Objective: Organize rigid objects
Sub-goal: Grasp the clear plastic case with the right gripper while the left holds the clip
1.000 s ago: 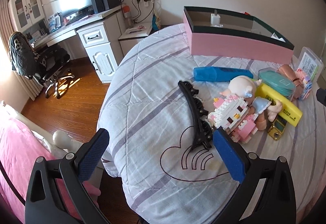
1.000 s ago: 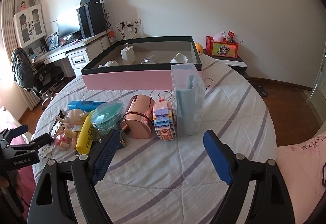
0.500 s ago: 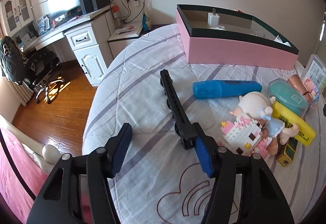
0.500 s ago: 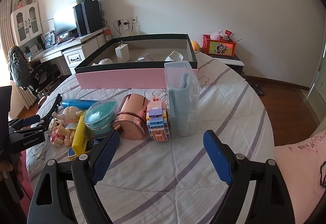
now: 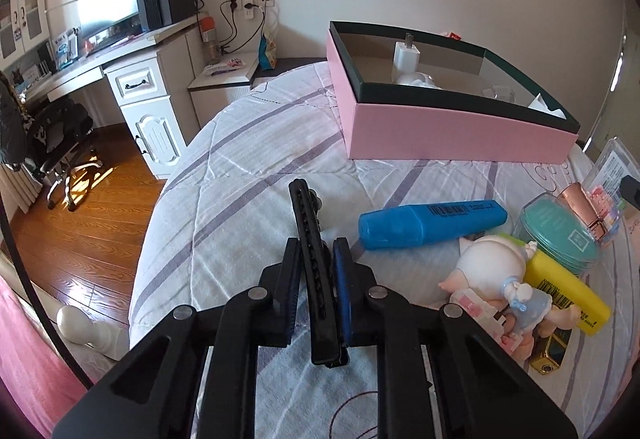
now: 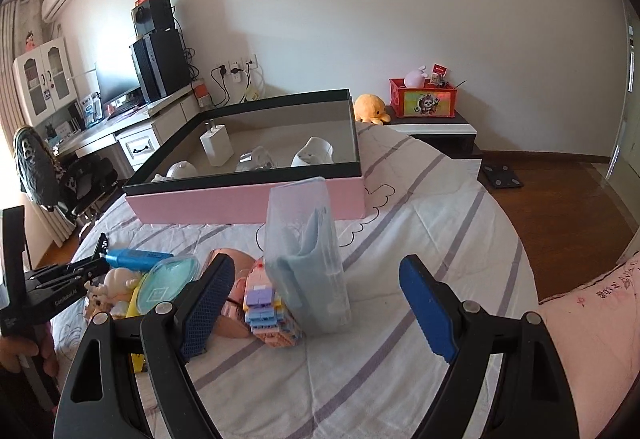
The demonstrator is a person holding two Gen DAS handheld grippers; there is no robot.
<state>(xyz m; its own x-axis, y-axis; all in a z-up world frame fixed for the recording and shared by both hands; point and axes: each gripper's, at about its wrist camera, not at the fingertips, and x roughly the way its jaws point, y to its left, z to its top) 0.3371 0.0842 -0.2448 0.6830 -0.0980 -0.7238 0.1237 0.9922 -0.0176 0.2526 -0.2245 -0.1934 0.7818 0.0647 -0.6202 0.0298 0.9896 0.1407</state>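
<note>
We find the left gripper (image 5: 316,271) clamped on the black hair clip (image 5: 310,239): its jaws have just been closing, and both blue pads now press the clip's sides. The clip runs lengthwise between the fingers, its far end projecting ahead of the tips above the striped quilt (image 5: 240,175).

Just right of the clip lies the blue highlighter (image 5: 432,225), flat on the quilt. Beyond it we see the doll (image 5: 496,271), the yellow highlighter (image 5: 564,295), the teal container (image 5: 560,235) and a gold lighter (image 5: 550,357), crowded together. Farther back stands the pink box (image 5: 452,127), open-topped, with a white charger (image 5: 406,57) inside.

We note the right gripper (image 6: 316,303) with its jaws spread wide and nothing between the pads. Directly ahead of it stands the clear plastic case (image 6: 308,259), upright, with a block figure (image 6: 264,311) touching its left side and a rose-gold cylinder (image 6: 234,279) just beyond that. The pink box sits behind the case.
</note>
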